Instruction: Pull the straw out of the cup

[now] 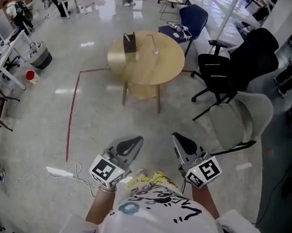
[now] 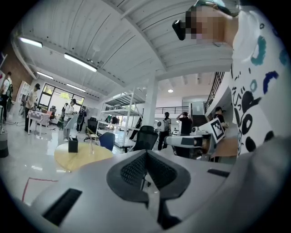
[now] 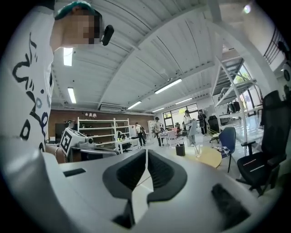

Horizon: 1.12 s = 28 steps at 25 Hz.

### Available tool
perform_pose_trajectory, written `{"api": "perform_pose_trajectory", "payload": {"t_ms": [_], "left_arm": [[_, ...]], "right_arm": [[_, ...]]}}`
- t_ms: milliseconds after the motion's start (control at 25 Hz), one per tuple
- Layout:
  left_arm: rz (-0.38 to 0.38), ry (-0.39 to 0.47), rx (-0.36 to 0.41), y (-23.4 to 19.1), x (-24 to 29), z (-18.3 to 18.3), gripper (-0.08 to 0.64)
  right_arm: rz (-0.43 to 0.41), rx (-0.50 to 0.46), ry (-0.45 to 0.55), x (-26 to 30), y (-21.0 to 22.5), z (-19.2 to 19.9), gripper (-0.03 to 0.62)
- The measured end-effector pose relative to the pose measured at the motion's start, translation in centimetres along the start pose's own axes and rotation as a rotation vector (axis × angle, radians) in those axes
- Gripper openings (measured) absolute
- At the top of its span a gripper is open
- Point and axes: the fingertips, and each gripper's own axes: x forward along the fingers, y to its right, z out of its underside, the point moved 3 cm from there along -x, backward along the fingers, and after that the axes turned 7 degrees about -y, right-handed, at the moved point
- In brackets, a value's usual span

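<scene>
A clear cup [image 1: 157, 50] with a thin straw stands on the round wooden table [image 1: 145, 63], well ahead of me, next to a dark box [image 1: 129, 43]. Both grippers are held low near my body, far from the table. My left gripper [image 1: 132, 143] is shut with nothing between its jaws, and so is my right gripper [image 1: 178, 139]. In the left gripper view the cup [image 2: 91, 146] is small and distant beyond the shut jaws [image 2: 145, 157]. The right gripper view shows the cup [image 3: 198, 152] past its shut jaws [image 3: 146, 157].
A black office chair [image 1: 235, 65] and a grey chair [image 1: 241, 118] stand right of the table, a blue chair [image 1: 191, 19] behind it. Red tape [image 1: 72, 112] marks the floor at left. People, shelves and desks fill the far room.
</scene>
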Motion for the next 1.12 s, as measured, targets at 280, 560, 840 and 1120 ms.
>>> {"api": "perform_pose_trajectory", "payload": {"t_ms": [280, 560, 840, 1120], "left_arm": [[0.026, 0.066, -0.106, -1.6, 2.3, 0.1, 0.017], [-0.059, 0.025, -0.094, -6.2, 8.4, -1.2, 0.015], [-0.219, -0.020, -0.005, -11.1, 12.6, -4.0, 0.015], [-0.306, 0.011, -0.022, -14.3, 14.0, -5.0, 0.015]], "right_arm": [[0.009, 0.027, -0.035, 2.0, 2.9, 0.6, 0.029], [-0.076, -0.002, -0.060, 6.4, 10.3, -0.5, 0.029], [-0.167, 0.024, -0.097, 9.7, 17.2, -2.2, 0.029], [-0.222, -0.034, -0.111, 12.6, 21.2, -3.0, 0.029]]}}
